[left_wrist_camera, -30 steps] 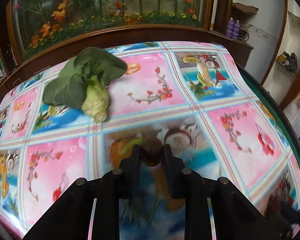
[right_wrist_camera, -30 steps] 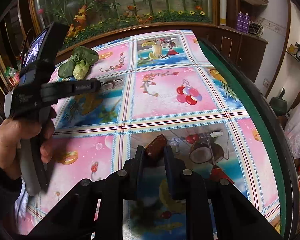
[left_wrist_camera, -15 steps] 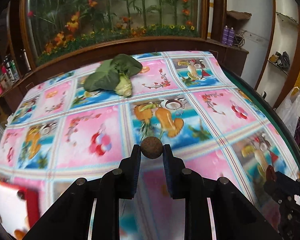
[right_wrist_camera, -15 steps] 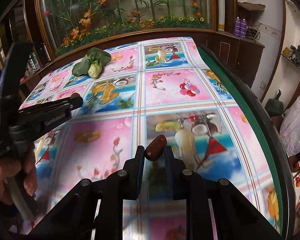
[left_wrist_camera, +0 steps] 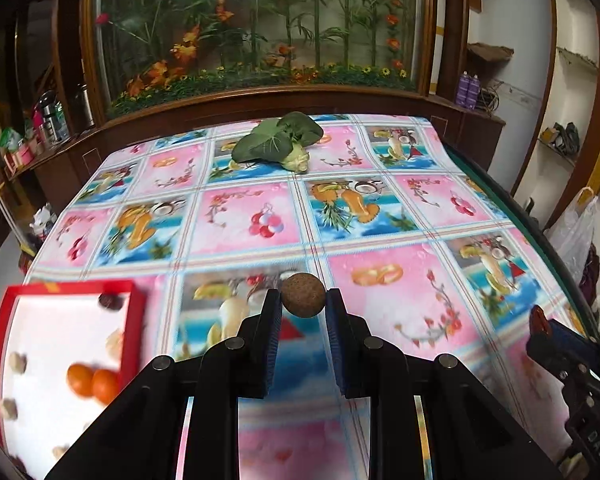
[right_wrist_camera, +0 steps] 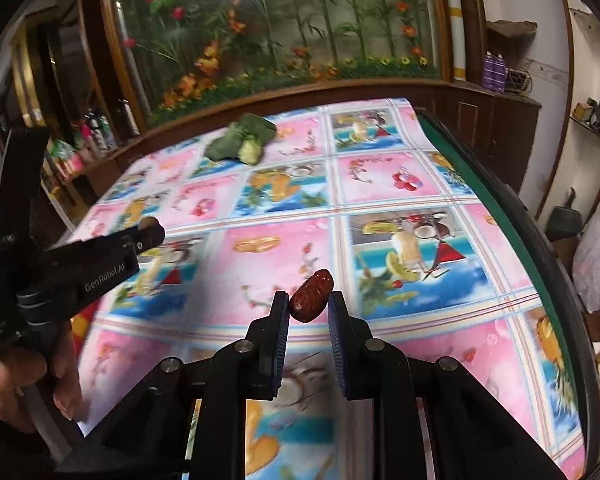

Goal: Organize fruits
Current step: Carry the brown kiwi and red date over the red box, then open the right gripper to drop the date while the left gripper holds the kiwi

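My left gripper (left_wrist_camera: 302,301) is shut on a round brown fruit (left_wrist_camera: 302,294) and holds it above the table. A red-rimmed white tray (left_wrist_camera: 60,364) lies at the lower left, holding two oranges (left_wrist_camera: 92,384) and several small pieces. My right gripper (right_wrist_camera: 309,304) is shut on a dark red date (right_wrist_camera: 311,295), also held above the table. The left gripper also shows in the right wrist view (right_wrist_camera: 150,232), at the left, with the brown fruit at its tip. The right gripper's body shows at the right edge of the left wrist view (left_wrist_camera: 572,364).
A green leafy vegetable (left_wrist_camera: 280,142) lies at the far side of the table with the patterned cloth (left_wrist_camera: 380,240). A wooden ledge and a glass case of plants (left_wrist_camera: 260,40) stand behind. The table's dark right edge (right_wrist_camera: 520,220) borders shelves and a plastic bag.
Both grippers have pulled back toward the near side with their fruits. The left gripper has swung left, and the red tray has come into its view.
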Tool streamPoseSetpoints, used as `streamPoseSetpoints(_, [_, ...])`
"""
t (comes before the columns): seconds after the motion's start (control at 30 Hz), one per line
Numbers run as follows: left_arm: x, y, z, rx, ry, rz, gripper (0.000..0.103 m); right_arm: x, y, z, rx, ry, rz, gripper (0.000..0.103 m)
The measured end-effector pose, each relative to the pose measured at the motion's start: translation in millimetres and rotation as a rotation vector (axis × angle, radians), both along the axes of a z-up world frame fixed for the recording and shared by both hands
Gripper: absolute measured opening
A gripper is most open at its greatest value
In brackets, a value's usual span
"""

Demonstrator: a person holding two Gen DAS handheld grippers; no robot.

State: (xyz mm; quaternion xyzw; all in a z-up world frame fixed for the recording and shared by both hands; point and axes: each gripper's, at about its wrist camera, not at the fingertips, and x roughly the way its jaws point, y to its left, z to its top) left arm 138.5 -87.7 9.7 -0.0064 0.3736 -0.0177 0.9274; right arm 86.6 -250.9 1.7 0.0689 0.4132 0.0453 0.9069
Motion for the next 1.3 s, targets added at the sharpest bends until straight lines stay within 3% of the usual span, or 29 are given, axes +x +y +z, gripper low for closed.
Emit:
streamPoseSetpoints(0.27, [-58.3, 23.2, 19.3, -0.018, -0.015, 0.007, 0.021, -21.7, 19.0, 14.6, 0.014, -0.037, 0.056, 0.020])
streamPoseSetpoints(0.63, [-109.2, 85.8, 23.5, -0.017, 0.013, 0.154, 0.021, -19.7, 83.2, 10.7, 0.033, -0.026, 0.225, 0.020])
streamPoseSetpoints(0.97, [-137.5, 143.0, 17.5, -0.028, 0.024, 0.291, 0.021, -11.3, 162.8, 8.7, 0.047, -0.020, 0.403, 0.020])
streamPoseSetpoints(1.3, [-139.1, 191.0, 2.5, -0.047, 0.061, 0.392, 0.021, -1.0, 228.8, 9.4, 0.051, -0.018, 0.533, 0.020])
